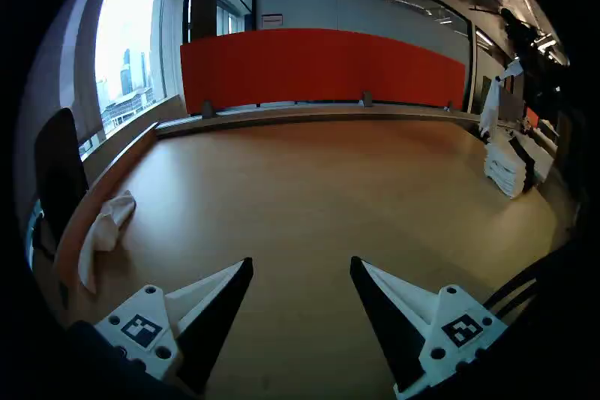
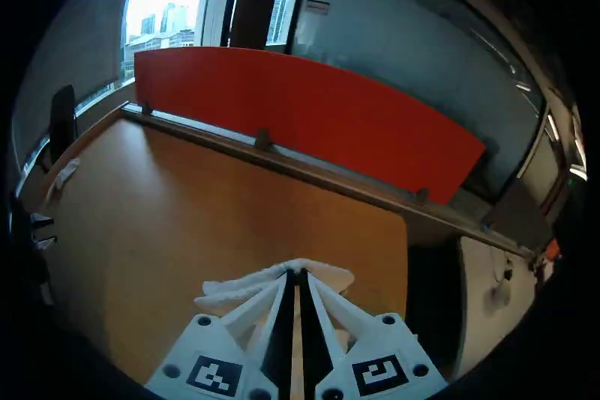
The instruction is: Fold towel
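Right gripper (image 2: 296, 274): fingers pressed nearly together, just a slit between them, pinching the white towel (image 2: 232, 289) right at the tips. The towel bunches out to both sides of the tips, above the wooden table (image 2: 187, 212). Left gripper (image 1: 300, 260): spread wide, nothing in it, bare tabletop ahead of it. Far ahead and to its right we see a white hanging cloth (image 1: 490, 109) (probably the same towel, too small to be sure) over a stack of folded towels (image 1: 510, 163). A crumpled cloth (image 1: 105, 231) lies ahead-left of it at the table's rim.

Risks, as we judge them:
- The pinch is at the very tips on bunched fabric, so a quick swing could pull the towel out.
- The table's edge is just ahead-right of the right gripper; a drop there could send the towel off the table.
- The towel is wadded with no clear corner showing, so the left gripper may grab a mid-fold and the fold would come out skewed.
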`<state>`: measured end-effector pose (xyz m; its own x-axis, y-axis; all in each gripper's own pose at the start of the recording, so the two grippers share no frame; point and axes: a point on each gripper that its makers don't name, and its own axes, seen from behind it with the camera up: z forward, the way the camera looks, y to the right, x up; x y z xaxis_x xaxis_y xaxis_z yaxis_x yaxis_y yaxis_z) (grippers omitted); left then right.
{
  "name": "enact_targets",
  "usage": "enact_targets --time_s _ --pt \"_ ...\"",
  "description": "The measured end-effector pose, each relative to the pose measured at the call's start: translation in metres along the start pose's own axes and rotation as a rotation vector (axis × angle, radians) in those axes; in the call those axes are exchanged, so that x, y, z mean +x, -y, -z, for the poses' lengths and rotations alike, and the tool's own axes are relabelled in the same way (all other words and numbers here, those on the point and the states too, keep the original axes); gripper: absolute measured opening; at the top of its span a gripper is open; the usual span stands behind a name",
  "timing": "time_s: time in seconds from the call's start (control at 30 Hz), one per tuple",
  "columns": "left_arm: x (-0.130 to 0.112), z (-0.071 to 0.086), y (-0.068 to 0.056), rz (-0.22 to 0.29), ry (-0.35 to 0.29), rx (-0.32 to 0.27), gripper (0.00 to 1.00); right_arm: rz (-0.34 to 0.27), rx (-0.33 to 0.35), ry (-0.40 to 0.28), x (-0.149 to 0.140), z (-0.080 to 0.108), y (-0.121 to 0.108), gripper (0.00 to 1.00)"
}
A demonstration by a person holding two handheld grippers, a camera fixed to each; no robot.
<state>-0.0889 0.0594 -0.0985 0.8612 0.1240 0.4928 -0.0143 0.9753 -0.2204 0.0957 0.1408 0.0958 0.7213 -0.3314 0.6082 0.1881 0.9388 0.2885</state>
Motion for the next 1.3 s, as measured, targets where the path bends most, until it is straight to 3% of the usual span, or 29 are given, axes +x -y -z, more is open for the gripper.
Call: enact_targets --time_s 0.47,0.77,1.0,1.3 --pt "0.002 -0.001 -0.001 -0.001 0.003 0.002 0.96 -0.007 -0.009 0.013 -0.003 -0.007 -0.008 0.04" --pt "0.003 -0.001 -0.001 -0.004 0.004 0.0 0.96 -0.018 -0.016 0.032 -0.02 -0.001 -0.011 0.04" --pt "0.005 -0.001 -0.005 -0.009 0.002 -0.006 0.96 -0.053 -0.026 0.052 -0.048 0.011 -0.014 0.04" --pt "0.006 -0.002 -0.007 -0.013 0.001 -0.012 0.97 -0.13 -0.056 0.112 -0.108 0.027 -0.027 0.04"
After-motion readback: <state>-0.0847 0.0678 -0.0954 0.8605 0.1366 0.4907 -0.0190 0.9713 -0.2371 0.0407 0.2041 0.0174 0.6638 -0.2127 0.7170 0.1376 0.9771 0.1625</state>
